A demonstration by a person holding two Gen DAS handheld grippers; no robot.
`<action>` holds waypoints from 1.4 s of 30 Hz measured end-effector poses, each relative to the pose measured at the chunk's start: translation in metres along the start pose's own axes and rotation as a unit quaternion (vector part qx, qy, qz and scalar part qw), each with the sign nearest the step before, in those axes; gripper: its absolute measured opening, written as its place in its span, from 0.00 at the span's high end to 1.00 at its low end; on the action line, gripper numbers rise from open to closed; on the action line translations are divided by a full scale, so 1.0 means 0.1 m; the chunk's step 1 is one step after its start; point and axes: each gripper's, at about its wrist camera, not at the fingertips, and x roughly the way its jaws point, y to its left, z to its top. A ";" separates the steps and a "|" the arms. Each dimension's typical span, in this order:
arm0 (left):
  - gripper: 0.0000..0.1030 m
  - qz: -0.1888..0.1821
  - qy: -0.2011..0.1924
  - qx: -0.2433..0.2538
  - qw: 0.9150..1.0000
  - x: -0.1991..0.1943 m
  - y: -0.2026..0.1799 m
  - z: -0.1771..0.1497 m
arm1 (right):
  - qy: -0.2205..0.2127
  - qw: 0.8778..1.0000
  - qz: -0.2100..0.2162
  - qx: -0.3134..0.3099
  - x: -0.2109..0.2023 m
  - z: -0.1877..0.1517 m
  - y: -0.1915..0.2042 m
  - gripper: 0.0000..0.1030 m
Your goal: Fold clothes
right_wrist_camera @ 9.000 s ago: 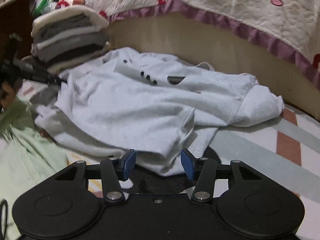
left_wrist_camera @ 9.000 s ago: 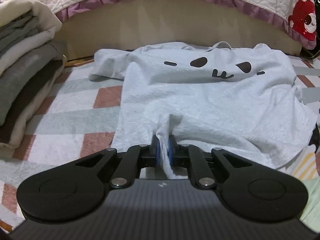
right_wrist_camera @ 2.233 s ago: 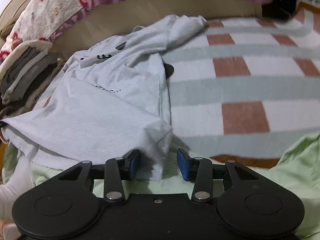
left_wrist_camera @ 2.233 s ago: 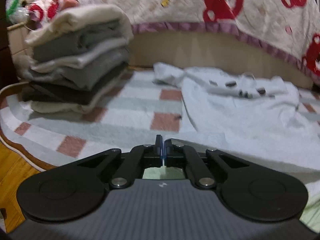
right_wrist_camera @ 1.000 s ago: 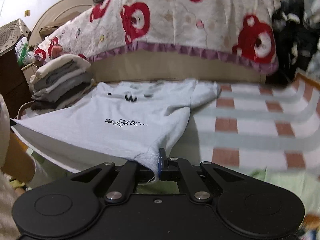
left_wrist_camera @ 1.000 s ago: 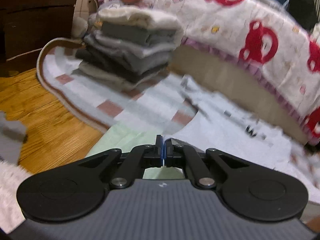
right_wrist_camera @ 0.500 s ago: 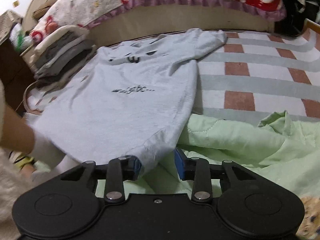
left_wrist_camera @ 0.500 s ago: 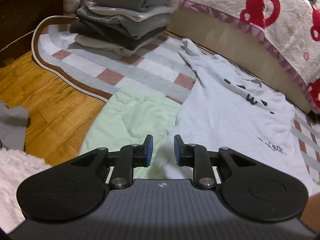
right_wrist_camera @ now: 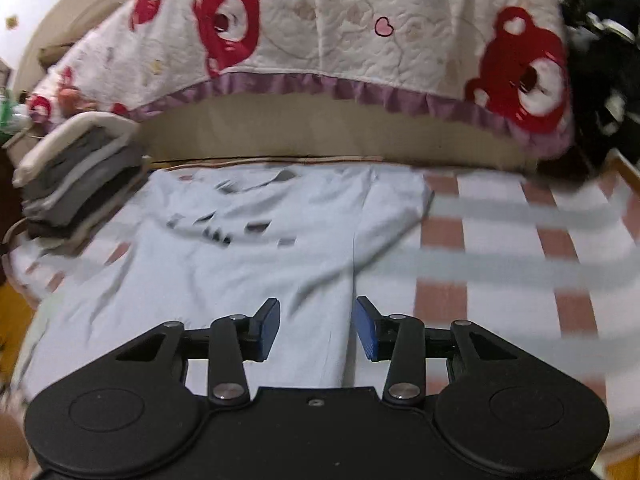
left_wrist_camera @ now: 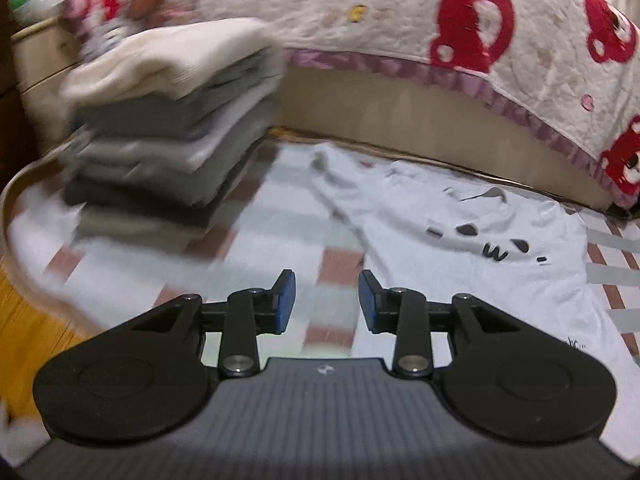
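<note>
A pale grey T-shirt (left_wrist_camera: 460,264) with a black cartoon face print lies spread flat on the checked rug, its collar toward the bed. In the right wrist view the same T-shirt (right_wrist_camera: 240,264) fills the middle and left. My left gripper (left_wrist_camera: 326,300) hangs above the rug to the left of the shirt, jaws opening, nothing between them. My right gripper (right_wrist_camera: 316,330) hovers over the shirt's right side near its edge, jaws opening too, with no cloth pinched.
A tall stack of folded clothes (left_wrist_camera: 168,128) stands on the rug at the left, also the stack (right_wrist_camera: 76,176) in the right wrist view. A bed with a red-bear quilt (right_wrist_camera: 340,28) borders the far side. Wooden floor (left_wrist_camera: 24,320) lies past the rug's left edge.
Both grippers let go of the shirt's hem, opened, and moved forward over the rug. The shirt now lies flat. The green cloth is no longer seen.
</note>
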 end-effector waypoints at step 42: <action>0.97 -0.127 0.095 0.189 0.969 4.36 -1.58 1.13 | 0.181 0.977 -0.099 -0.058 4.13 1.68 0.71 0.45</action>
